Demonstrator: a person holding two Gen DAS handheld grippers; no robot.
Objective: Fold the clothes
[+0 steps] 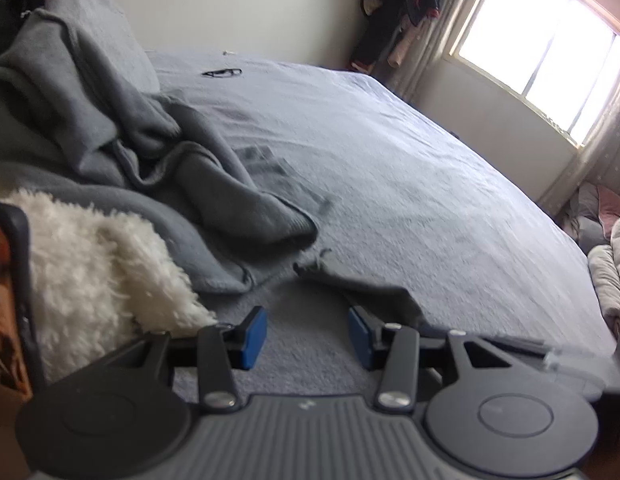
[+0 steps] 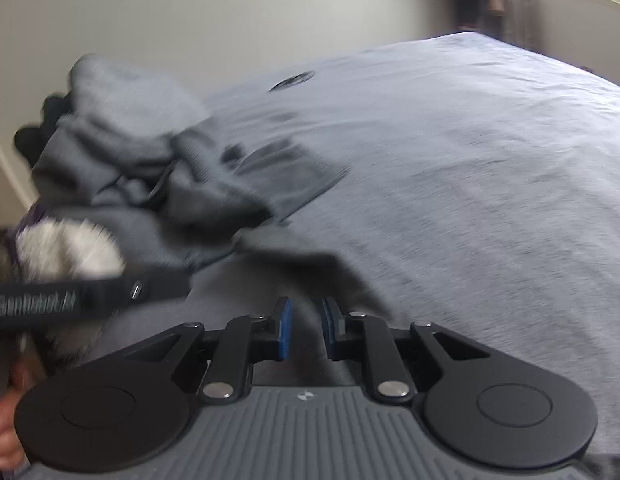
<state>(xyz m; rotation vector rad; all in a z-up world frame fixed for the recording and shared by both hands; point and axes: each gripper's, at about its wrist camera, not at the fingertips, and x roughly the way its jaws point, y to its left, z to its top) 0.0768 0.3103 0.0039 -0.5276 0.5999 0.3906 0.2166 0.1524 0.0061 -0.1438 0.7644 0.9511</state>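
left hand-held gripper [image 1: 308,336] half-open, empty, right hand-held gripper [image 2: 306,330] narrowly open

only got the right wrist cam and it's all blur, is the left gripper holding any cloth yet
Observer: No. The left gripper is open with nothing between its jaws; a grey cloth edge lies just beyond it on the bedcover.
Operator: what's that dark oval far up the bed
Observer: The left wrist view shows it sharply: it looks like a pair of dark-framed glasses lying flat.
Operator: anything off the bed's right side
Observer: Yes, a pale heap of soft things sits below the bright window.
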